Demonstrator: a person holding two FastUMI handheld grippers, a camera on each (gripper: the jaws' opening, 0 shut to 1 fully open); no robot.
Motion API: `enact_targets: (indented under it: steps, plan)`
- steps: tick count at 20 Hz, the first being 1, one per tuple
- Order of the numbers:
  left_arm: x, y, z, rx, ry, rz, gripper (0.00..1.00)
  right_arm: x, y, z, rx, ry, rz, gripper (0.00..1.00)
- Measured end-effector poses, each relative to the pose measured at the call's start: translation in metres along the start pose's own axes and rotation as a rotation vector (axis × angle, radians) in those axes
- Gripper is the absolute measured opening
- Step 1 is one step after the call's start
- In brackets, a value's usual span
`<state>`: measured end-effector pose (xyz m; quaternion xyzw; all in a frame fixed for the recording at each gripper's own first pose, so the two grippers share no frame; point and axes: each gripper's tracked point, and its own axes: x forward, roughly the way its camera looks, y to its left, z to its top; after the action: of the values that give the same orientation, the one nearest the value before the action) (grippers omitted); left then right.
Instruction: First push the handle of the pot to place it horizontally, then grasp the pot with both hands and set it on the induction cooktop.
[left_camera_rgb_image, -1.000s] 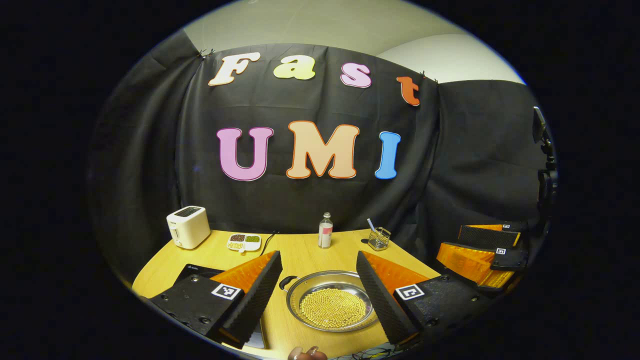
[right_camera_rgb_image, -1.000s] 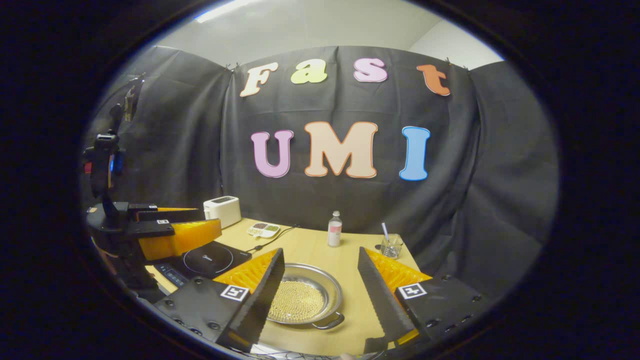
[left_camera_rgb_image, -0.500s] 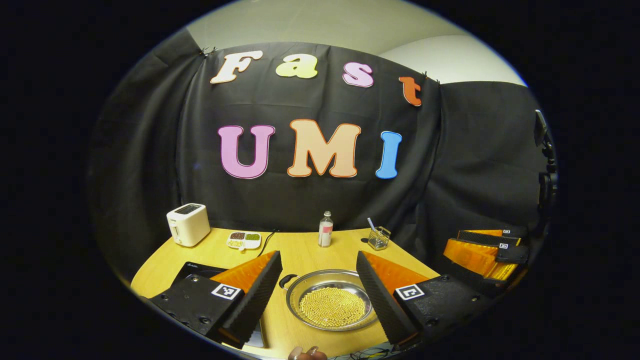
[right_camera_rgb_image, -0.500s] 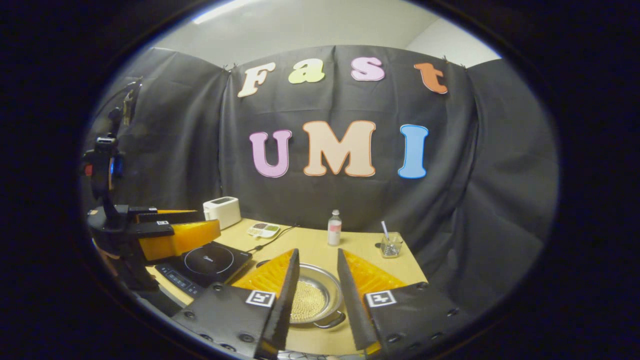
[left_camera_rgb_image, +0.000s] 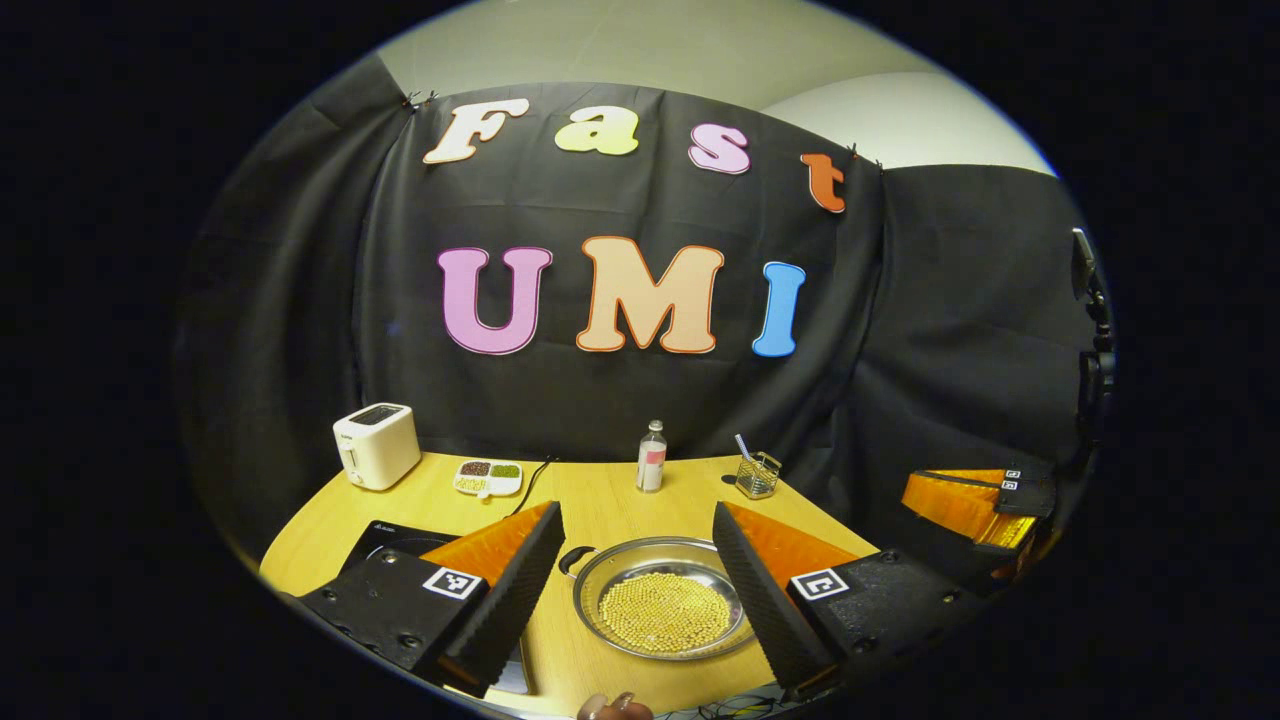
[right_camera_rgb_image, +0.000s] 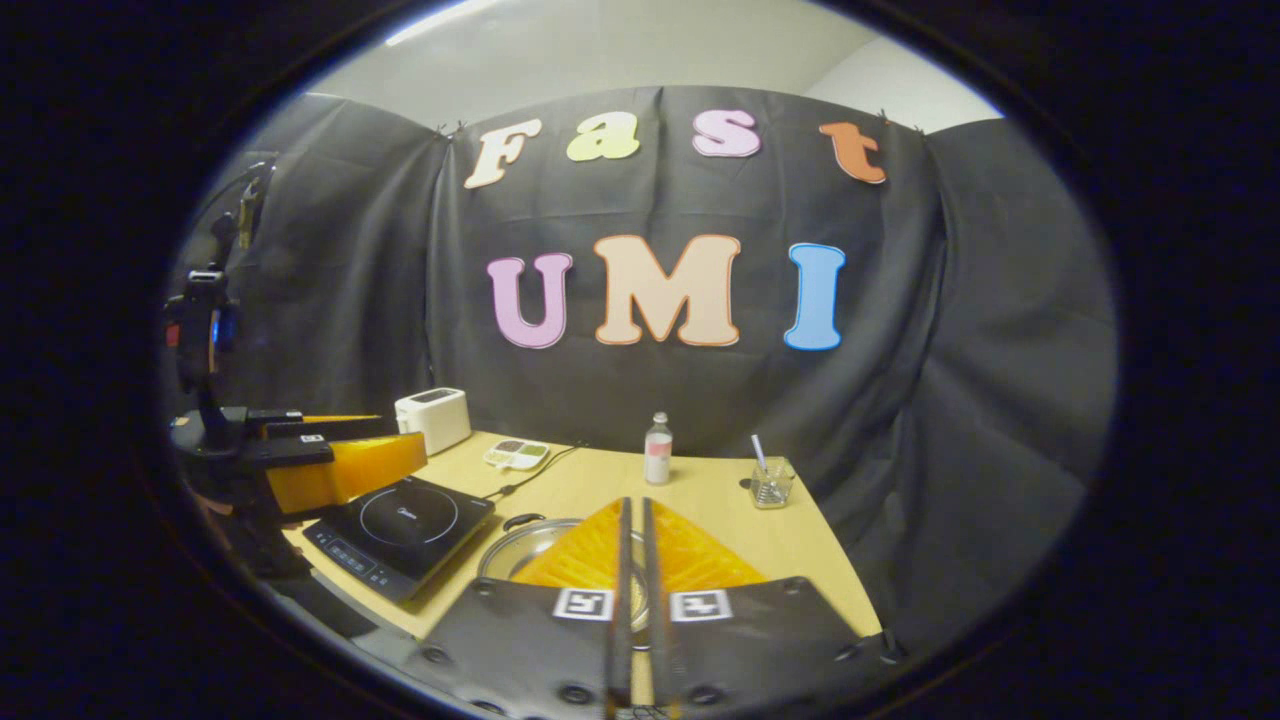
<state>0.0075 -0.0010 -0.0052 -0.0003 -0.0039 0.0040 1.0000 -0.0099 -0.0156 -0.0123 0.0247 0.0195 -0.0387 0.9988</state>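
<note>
A shallow steel pot (left_camera_rgb_image: 665, 610) filled with small yellow beads sits on the wooden table. One black loop handle (left_camera_rgb_image: 574, 560) points to its far left. My left gripper (left_camera_rgb_image: 637, 512) hangs open just above and in front of it, one finger on each side and nothing between them. The black induction cooktop (right_camera_rgb_image: 400, 520) lies left of the pot. My right gripper (right_camera_rgb_image: 636, 502) is shut on nothing, and its fingers cover most of the pot (right_camera_rgb_image: 515, 548). The right gripper (left_camera_rgb_image: 975, 498) also appears off the table's right edge, and the left gripper (right_camera_rgb_image: 340, 465) above the cooktop's left side.
Along the back of the table (left_camera_rgb_image: 600, 505) stand a white toaster (left_camera_rgb_image: 376, 445), a divided dish of beans (left_camera_rgb_image: 488, 478), a small bottle (left_camera_rgb_image: 650, 458) and a glass with a straw (left_camera_rgb_image: 757, 474). A cable (right_camera_rgb_image: 530, 475) runs from the cooktop. Fingertips of a hand (left_camera_rgb_image: 610, 706) show at the near edge.
My right gripper's fingers went from wide open to shut, with nothing caught between them, and now hide much of the pot. The left gripper stayed open and almost still.
</note>
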Motion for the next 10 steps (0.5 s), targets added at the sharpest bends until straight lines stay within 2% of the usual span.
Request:
enact_targets:
  steps: [1, 5, 6, 7, 10]
  plan:
    - [0.000, 0.000, 0.000, -0.001, 0.003, -0.003, 0.96, 0.001, 0.000, -0.002, 0.003, 0.006, 0.001, 0.05]
    - [-0.001, -0.002, -0.001, -0.005, 0.010, -0.013, 0.97, -0.001, 0.008, -0.007, -0.011, 0.020, 0.014, 0.06]
    - [0.000, -0.003, -0.002, -0.006, 0.010, -0.016, 0.97, -0.006, -0.001, -0.003, -0.028, 0.011, -0.028, 0.06]
    - [0.000, -0.003, -0.002, -0.005, 0.012, -0.018, 0.96, -0.004, 0.004, 0.000, -0.025, 0.001, -0.015, 0.00]
    - [0.000, -0.005, -0.004, -0.009, 0.020, -0.031, 0.96, -0.002, 0.012, -0.009, -0.022, 0.026, 0.006, 0.02]
